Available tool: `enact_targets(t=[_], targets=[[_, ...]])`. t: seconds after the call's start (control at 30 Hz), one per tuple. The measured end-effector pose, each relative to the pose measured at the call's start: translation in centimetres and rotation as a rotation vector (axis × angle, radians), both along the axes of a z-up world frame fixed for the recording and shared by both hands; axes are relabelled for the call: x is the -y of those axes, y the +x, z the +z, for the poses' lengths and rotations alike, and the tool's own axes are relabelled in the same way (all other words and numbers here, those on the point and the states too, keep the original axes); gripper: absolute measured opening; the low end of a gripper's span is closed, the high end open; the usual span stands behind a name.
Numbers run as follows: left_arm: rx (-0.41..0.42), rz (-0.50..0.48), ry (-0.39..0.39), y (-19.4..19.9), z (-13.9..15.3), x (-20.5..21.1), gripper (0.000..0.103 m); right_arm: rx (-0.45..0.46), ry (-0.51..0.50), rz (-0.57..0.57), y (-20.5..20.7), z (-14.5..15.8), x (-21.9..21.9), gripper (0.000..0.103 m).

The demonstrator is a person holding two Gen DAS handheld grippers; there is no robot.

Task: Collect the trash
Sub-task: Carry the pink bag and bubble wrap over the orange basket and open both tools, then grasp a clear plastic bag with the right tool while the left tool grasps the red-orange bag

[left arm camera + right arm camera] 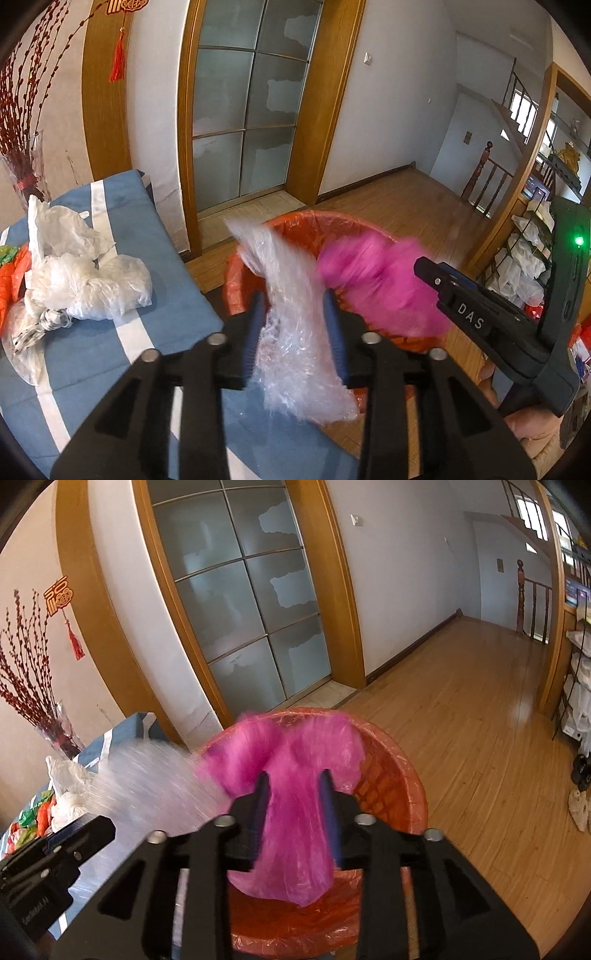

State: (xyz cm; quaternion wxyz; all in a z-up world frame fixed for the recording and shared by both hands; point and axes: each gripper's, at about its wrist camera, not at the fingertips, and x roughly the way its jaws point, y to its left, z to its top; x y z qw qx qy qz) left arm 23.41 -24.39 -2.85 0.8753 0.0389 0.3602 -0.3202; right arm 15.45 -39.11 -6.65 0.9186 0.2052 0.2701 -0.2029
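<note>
While my right gripper (293, 797) pinches the pink plastic bag (295, 749) directly over the red bin (402, 775), my left gripper (295, 314), gripping the clear plastic wrap (291, 295), stands beside its near rim.

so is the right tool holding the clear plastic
No, the right tool grips the pink bag; the left tool holds the clear plastic.

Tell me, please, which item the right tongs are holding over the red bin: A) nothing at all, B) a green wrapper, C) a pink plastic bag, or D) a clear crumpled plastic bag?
C: in the right wrist view the right tongs grip a pink plastic bag above the red bin, while the clear plastic bag is in the left tongs.
</note>
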Motion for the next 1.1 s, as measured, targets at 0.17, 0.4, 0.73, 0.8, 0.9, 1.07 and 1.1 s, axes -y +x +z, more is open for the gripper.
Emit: enact_targets(t=[0.17,0.4,0.73,0.8,0.9,1.07,1.1], targets=[[-0.003,0.022,0.012,-0.2,-0.6,-1.2,0.045,-0.018,-0.026,-0.016,-0.7,-0.2,-0.2,0.041],[0.014,0.097,0.027,-0.7,-0.6,-5.1,0.053,-0.019,-0.072,-0.007,-0.5,0.9,-0.8,0.044],[0.066,0.25,0.064,-1.9,0.2,-14.6,0.059,0.002,-0.118,0.134,1.0,2.5,-6.5,0.044],[0.073,0.294,0.075,-2.1,0.3,-17.1,0.06,0.001,-0.126,0.177,1.8,2.7,-8.2,0.044],[0.075,0.356,0.084,-2.2,0.5,-20.5,0.061,-0.007,-0.126,0.249,3.2,2.8,-10.8,0.044],[0.071,0.474,0.085,-1.9,0.5,-26.5,0.065,-0.038,-0.124,0.394,6.5,2.1,-16.0,0.044],[0.068,0.493,0.083,-1.8,0.6,-27.4,0.065,-0.045,-0.121,0.411,7.0,1.8,-16.6,0.044]])
